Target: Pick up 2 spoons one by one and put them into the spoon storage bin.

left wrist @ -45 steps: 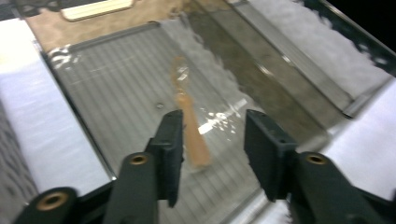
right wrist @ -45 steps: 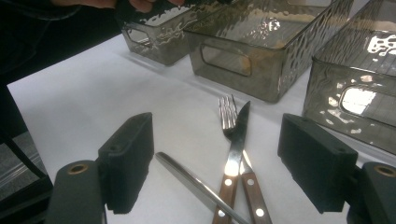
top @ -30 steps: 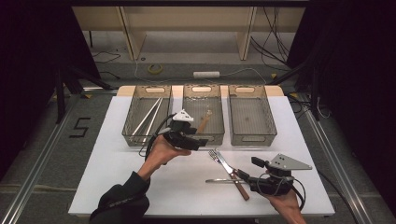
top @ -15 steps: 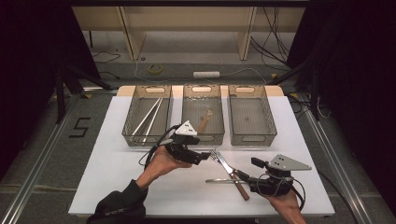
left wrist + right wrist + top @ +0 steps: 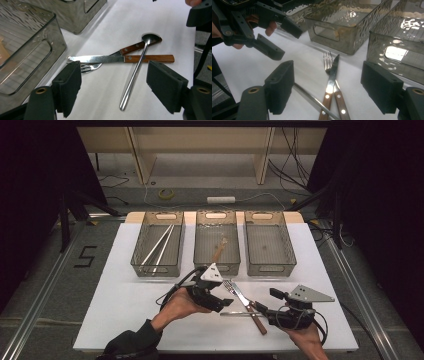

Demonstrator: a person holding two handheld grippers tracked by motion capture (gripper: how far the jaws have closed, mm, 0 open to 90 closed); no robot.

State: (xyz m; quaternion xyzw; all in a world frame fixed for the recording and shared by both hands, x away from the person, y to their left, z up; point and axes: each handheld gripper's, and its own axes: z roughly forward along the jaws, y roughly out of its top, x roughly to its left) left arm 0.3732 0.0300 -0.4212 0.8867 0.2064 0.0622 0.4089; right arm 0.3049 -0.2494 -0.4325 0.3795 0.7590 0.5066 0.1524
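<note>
Both grippers hover spread and empty — left gripper (image 5: 221,304), right gripper (image 5: 261,310) — flanking the knife (image 5: 120,58); likely sorting, next closing on 1 handle.

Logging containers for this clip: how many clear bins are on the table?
3, side by side along the table's far edge: left bin holding white chopsticks, middle bin holding a wooden utensil, right bin apparently empty. None seems hidden.

A roll of yellow tape (image 5: 166,194) and a white power strip (image 5: 221,199) lie on the floor beyond the table, among trailing cables (image 5: 295,150).
</note>
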